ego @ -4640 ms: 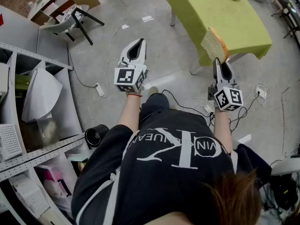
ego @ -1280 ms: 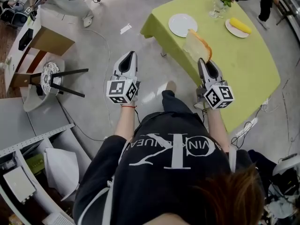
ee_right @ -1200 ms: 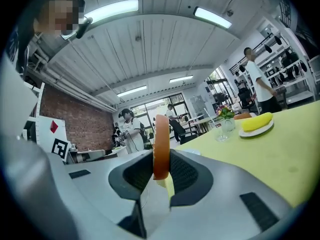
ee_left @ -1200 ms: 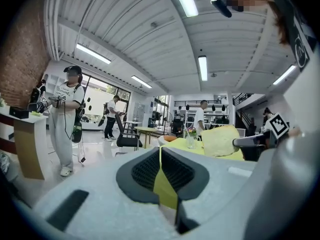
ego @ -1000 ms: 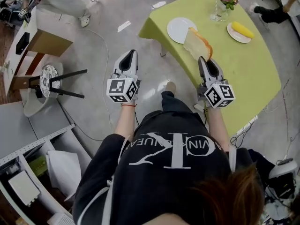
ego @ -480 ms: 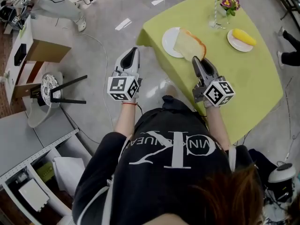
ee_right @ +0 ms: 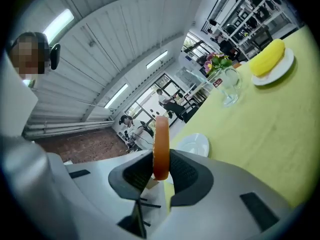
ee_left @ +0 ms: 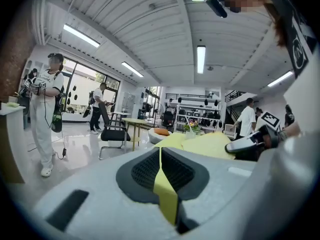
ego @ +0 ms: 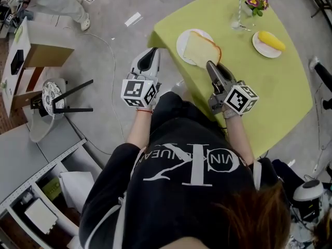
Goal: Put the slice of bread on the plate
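Note:
My right gripper point(ego: 211, 66) is shut on the slice of bread point(ego: 199, 48), gripping its near edge. The slice hangs tilted over the white plate point(ego: 181, 42) near the corner of the yellow-green table point(ego: 270, 82). In the right gripper view the brown crust point(ee_right: 161, 144) stands upright between the pads, with the plate point(ee_right: 195, 144) just beyond. My left gripper point(ego: 149, 59) is shut with nothing in it, over the floor beside the table's corner. Its jaws point(ee_left: 162, 171) meet with only a thin slit between them.
A small plate with a yellow corn cob point(ego: 270, 39) and a glass with flowers point(ego: 252, 4) stand at the table's far side. A black-legged stool point(ego: 54, 95) and a cable point(ego: 111, 61) are on the floor at left. Grey shelving point(ego: 46, 191) fills the lower left.
The right gripper has carried the bread leftward over the plate and rolled, so the slice lies flatter. The left gripper has moved closer to the table's corner.

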`<action>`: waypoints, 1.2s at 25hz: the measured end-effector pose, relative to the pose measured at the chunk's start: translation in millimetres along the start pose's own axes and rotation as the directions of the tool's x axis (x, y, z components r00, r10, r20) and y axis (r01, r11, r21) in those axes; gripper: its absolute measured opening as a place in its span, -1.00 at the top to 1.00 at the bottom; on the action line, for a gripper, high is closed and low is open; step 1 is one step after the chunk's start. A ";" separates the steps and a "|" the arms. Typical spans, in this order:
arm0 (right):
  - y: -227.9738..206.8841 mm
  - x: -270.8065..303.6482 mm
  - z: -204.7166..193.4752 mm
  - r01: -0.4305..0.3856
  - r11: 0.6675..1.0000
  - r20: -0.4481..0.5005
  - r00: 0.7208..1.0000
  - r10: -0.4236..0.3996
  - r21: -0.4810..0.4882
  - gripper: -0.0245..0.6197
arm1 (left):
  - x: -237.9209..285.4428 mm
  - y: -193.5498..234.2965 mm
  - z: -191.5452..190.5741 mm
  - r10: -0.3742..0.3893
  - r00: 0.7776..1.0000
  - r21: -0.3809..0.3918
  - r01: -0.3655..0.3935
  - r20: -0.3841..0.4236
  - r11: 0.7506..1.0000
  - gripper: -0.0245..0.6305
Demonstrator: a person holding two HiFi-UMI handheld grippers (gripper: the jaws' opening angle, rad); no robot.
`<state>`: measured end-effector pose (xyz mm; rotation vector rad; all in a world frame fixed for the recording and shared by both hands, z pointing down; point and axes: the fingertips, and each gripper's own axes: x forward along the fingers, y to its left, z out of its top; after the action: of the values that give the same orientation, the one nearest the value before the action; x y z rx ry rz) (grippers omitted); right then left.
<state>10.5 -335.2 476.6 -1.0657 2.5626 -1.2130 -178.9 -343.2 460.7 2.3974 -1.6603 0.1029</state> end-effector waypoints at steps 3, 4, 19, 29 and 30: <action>2.5 9.2 -1.4 -0.001 0.998 -0.018 1.000 0.002 0.062 0.64 | 2.5 2.9 -4.7 -0.016 1.000 -0.002 0.016 -0.025 1.000 0.86; 3.8 12.8 -0.5 -0.002 0.997 -0.019 1.000 0.003 0.083 0.64 | 4.2 4.8 -5.9 -0.021 0.999 -0.004 0.021 -0.033 1.000 0.86; -18.8 45.6 -5.3 0.107 0.925 -0.042 0.994 -0.098 0.365 0.63 | 38.3 30.5 -0.6 -0.088 0.994 -0.003 0.088 -0.068 0.996 0.86; -32.9 47.6 -12.5 0.183 0.953 -0.148 0.977 -0.150 0.242 0.43 | 43.2 26.3 -5.2 -0.110 0.991 -0.010 0.110 -0.082 0.994 0.86; -32.0 48.0 -15.1 0.184 0.962 -0.182 0.972 -0.147 0.201 0.33 | 42.5 26.8 -5.7 -0.107 0.991 -0.012 0.106 -0.083 0.994 0.86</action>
<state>-13.4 -370.2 518.6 -1.1956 2.4195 -1.6464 -188.2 -389.8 477.9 2.4352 -1.4908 0.1758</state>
